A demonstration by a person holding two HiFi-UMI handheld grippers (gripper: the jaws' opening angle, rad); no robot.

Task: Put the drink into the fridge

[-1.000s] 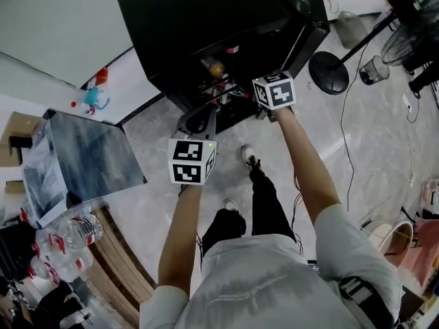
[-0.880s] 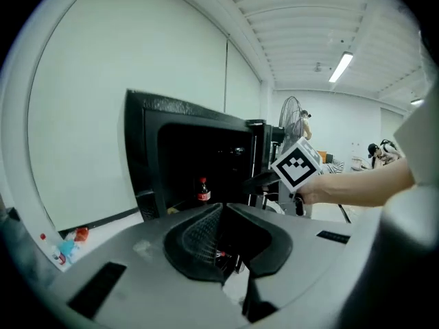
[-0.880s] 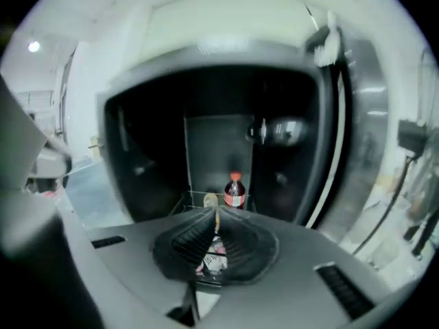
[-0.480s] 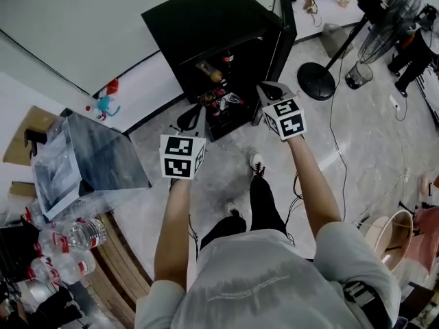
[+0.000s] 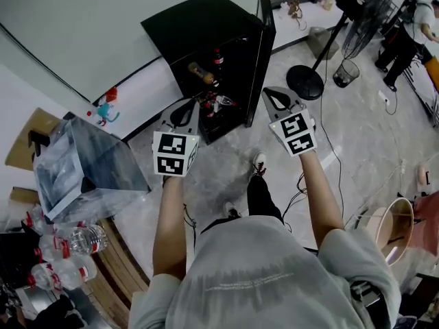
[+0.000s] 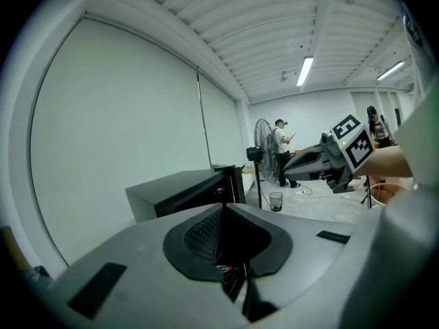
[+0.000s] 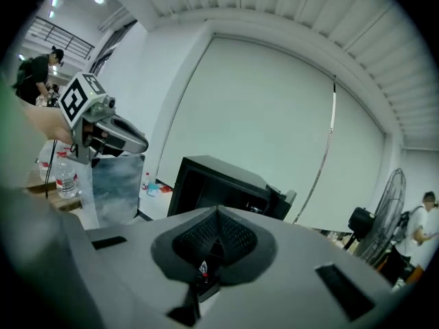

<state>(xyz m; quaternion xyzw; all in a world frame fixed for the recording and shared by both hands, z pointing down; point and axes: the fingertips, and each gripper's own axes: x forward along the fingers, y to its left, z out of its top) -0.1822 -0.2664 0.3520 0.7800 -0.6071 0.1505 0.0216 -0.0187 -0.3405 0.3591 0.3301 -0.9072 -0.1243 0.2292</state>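
— Both grippers have drawn back from the fridge [image 5: 206, 26]. A second ago the right gripper [image 5: 274, 94] was at the open front; now it hangs over the floor [image 5: 357, 129], about level with the left gripper [image 5: 185, 108].

— And the fingers?

— Closed on both. The ribbed black pads [image 6: 199, 235] meet tip to tip with nothing held between them. Each has a smooth grey shell and a white marker cube [image 5: 171, 154] behind it.

— Where do the drinks [image 5: 214, 105] sit?

— Inside the fridge, a boxy matt-black cabinet with its door [image 5: 264, 43] swung open and seen edge-on. An amber bottle [image 5: 197, 71] lies on its side on the upper shelf, with a red-capped bottle [image 5: 218, 55] just beside it. The rest are crowded on the shelf below. I cannot tell which one the task means.

— Anything else different?

— The view has shifted, so more of the pale, glossy, marble-veined floor shows between fridge and grippers. The round-based stand fan [image 5: 363, 12] now sits further in from the right edge. A clear plastic box [image 5: 86, 160], hazy-walled and square, stands at the left.
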